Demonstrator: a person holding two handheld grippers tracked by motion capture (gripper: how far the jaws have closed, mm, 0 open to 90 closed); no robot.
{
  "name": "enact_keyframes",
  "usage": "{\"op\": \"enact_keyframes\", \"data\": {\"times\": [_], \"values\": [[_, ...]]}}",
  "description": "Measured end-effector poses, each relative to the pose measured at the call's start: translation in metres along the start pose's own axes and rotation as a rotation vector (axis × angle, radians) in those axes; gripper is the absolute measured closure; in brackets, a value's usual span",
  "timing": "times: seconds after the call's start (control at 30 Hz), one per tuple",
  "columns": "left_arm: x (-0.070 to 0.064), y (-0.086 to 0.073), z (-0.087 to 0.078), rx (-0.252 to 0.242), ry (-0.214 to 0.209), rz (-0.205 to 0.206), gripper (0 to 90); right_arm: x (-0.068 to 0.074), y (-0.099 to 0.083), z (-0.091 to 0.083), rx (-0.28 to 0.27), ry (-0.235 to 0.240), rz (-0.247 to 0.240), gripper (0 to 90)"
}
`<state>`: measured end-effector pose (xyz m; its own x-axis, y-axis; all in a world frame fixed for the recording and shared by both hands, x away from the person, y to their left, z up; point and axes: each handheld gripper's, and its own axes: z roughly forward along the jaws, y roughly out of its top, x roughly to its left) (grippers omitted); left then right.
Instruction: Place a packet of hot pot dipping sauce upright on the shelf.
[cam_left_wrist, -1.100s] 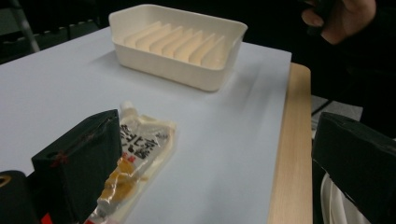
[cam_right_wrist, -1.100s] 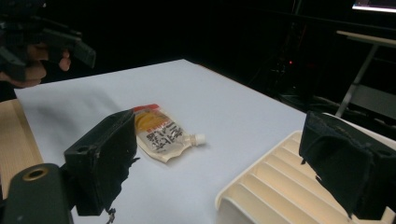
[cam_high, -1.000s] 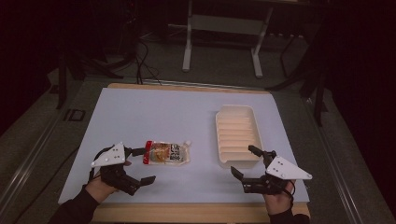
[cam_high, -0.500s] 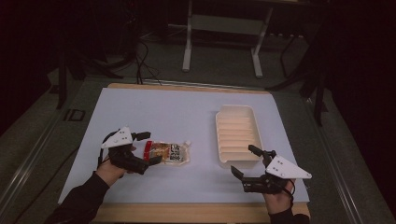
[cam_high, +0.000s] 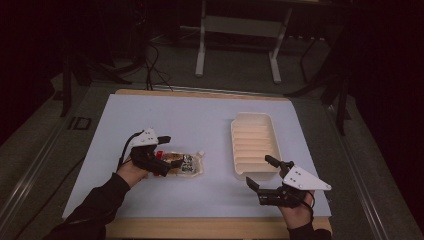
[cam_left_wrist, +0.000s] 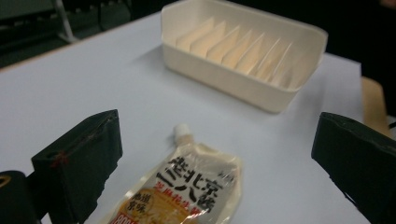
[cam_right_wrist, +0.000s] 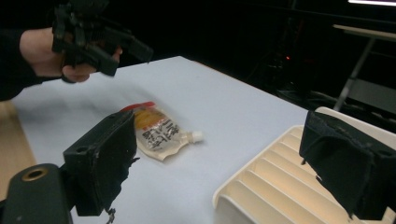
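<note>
Nearby, ribbed tray (cam_high: 254, 144) right of pouch (cam_high: 184, 164), left claw (cam_high: 169, 151) spread above pouch

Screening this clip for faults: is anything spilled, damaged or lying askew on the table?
Nothing stands out. The clear printed sauce pouch lies flat and capped, with no spill, and the cream ribbed plastic tray sits upright and undamaged on the pale blue table.

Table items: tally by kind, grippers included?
Pouch: 1
Tray: 1
Grippers: 2, the left gripper over the pouch, the right gripper near the tray's front end
Total: 4
</note>
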<state>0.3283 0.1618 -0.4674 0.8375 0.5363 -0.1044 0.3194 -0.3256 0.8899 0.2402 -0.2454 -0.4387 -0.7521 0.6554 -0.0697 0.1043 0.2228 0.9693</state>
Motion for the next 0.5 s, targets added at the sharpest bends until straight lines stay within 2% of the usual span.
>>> {"op": "enact_keyframes", "data": {"times": [0.07, 0.1, 0.17, 0.2, 0.23, 0.5], "values": [[0.001, 0.000, 0.003, 0.014, -0.003, 0.003, 2.1, 0.000, 0.000, 0.000, -0.003, 0.014, 0.010, 11.1], [0.003, 0.001, 0.009, 0.030, -0.014, 0.008, 2.1, 0.001, 0.000, 0.000, 0.004, 0.009, 0.000, 11.1], [0.003, 0.001, 0.009, 0.030, -0.014, 0.008, 2.1, 0.002, 0.001, 0.000, 0.005, 0.008, -0.002, 11.1], [0.005, 0.002, 0.015, 0.050, -0.021, 0.014, 2.1, 0.002, 0.001, 0.000, 0.005, 0.008, -0.002, 11.1], [0.007, 0.003, 0.021, 0.061, -0.022, 0.030, 2.2, 0.003, 0.001, 0.000, 0.003, 0.019, -0.001, 11.1], [0.020, -0.003, 0.040, 0.119, -0.019, 0.047, 5.7, 0.002, 0.000, 0.000, -0.001, 0.029, 0.007, 11.4]]}}
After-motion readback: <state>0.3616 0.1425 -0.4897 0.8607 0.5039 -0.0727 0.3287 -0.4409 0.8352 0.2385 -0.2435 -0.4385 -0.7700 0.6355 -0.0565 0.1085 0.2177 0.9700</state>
